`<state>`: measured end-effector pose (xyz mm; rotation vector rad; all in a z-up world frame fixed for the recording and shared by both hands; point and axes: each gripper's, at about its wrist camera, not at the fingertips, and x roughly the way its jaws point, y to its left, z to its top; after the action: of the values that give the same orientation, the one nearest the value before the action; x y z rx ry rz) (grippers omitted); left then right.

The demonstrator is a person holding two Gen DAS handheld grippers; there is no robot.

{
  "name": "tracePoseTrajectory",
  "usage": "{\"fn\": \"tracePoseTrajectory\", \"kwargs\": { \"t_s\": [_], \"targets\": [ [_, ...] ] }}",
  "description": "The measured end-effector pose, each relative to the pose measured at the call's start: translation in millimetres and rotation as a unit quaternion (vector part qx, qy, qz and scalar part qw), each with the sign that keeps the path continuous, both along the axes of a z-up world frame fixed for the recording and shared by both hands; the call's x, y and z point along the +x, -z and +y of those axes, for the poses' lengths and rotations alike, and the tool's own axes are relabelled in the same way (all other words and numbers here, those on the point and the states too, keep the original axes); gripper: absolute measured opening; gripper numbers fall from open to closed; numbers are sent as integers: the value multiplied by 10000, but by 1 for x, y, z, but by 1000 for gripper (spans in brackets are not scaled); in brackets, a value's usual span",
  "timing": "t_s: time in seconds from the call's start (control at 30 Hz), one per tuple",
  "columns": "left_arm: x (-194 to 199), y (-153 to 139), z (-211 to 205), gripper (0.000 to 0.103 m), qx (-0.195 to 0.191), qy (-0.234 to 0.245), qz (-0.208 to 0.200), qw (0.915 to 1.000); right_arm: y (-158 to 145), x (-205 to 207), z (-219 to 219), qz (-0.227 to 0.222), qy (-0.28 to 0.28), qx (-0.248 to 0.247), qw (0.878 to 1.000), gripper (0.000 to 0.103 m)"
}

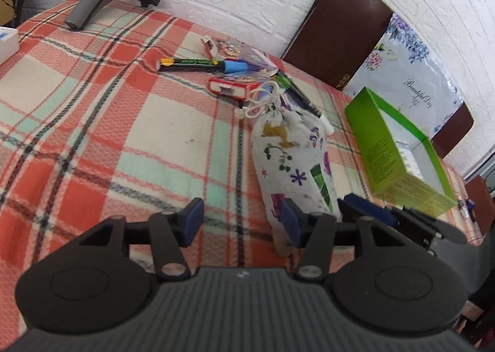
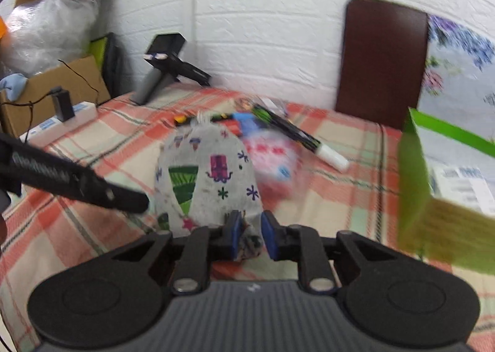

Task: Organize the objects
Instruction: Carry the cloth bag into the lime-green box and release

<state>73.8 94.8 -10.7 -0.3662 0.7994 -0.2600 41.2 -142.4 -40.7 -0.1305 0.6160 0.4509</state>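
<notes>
One printed drawstring pouch (image 1: 290,163) lies on the plaid tablecloth (image 1: 92,123), right of centre in the left wrist view. Its long axis runs from the lower frame edge up toward the middle, with the tied neck and white cord (image 1: 263,101) pointing away toward the clutter at upper centre.

The left gripper (image 1: 243,220) stands wide open over bare cloth, its right pad (image 1: 290,222) just beside the pouch's base, nothing held. In the right wrist view, the right gripper (image 2: 250,236) is nearly closed, its blue pads pinching the pouch's (image 2: 210,178) bottom edge.

One green box (image 1: 399,154) sits open at the right. Beyond the pouch lie two markers (image 1: 191,62) and one small red-and-white box (image 1: 232,87); further small items there are blurred.
</notes>
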Motion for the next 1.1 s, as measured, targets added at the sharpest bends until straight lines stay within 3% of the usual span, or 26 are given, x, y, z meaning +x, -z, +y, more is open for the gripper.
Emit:
{"fn": "tracePoseTrajectory", "kwargs": {
  "t_s": [0.03,0.13,0.3,0.4,0.43,0.47,0.57,0.77,0.93,1.1],
  "targets": [
    [2,-1,-2,65,-64,25,-28,10000,-2,-1,-4,-41,-30,63,10000,25],
    [6,-4,-12,68,-187,147,-134,9996,-9,-7,-6,-313,-196,75,9993,52],
    [22,1,-29,63,177,174,-220,9994,-4,7,12,-209,-565,-91,9981,58],
    [35,12,-18,59,-131,52,-147,9998,5,25,17,-50,-537,60,9985,54],
    [37,14,-13,57,-304,35,-72,9995,5,29,16,77,-621,186,9979,47],
    [38,15,-11,54,-419,64,4,9991,6,33,15,300,-761,369,9960,28],
    [27,11,-22,48,-185,233,-56,9995,4,29,12,550,-740,501,9945,20],
    [-2,7,-70,46,-66,886,-33,9960,0,-27,-23,253,-318,284,9988,16],
    [-13,9,-142,46,-22,1709,-54,9853,-4,-66,-80,75,513,92,9986,16],
    [-15,13,-211,46,119,2346,-122,9719,-3,-79,-133,109,1285,121,9916,16]
  ]
}}
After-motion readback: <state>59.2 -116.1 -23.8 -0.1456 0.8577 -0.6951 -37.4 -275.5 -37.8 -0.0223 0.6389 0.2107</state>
